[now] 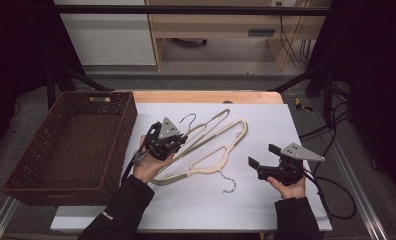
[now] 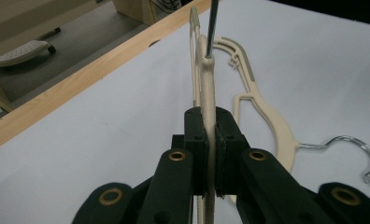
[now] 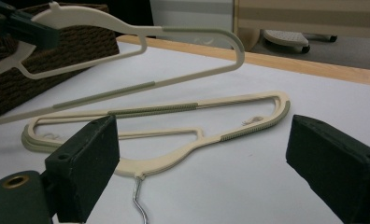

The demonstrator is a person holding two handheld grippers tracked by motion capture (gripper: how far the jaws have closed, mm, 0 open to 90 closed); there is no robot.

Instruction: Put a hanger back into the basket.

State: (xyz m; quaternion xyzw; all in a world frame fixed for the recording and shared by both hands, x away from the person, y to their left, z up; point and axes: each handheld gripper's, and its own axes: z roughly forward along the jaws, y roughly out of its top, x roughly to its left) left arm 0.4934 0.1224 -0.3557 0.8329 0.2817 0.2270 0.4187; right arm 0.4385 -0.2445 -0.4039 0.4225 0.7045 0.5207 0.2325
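The left gripper [image 1: 167, 139] is clamped on a cream hanger [image 2: 206, 88], its jaws pressed on the flat body just below the neck. In the left gripper view this lifted hanger stands edge-on, its long axis running straight away from the jaws and its steel hook [image 2: 212, 23] rising out of the top of the picture. In the right gripper view it hangs tilted above the sheet, one shoulder tip [image 3: 232, 44] toward the wooden table edge [image 3: 314, 65].

A second hanger [image 1: 218, 152] lies flat on the white sheet [image 1: 266, 120], with its long axis on a diagonal from near left to far right, and its hook [image 1: 229, 184] curls toward the person's side. There may be a further hanger stacked under it; the doubled rims in the right gripper view suggest so, but I cannot tell for sure.

The right gripper [image 1: 266, 162] rests low at the right of the sheet with its jaws wide apart and nothing between them, aimed at the flat hanger.

The brown woven basket [image 1: 71, 145] sits at the left, partly over the sheet's edge, just beside the left gripper; nothing shows inside it.

Open sheet lies at the near side and at the far right. The sheet's far edge meets a strip of bare wood.
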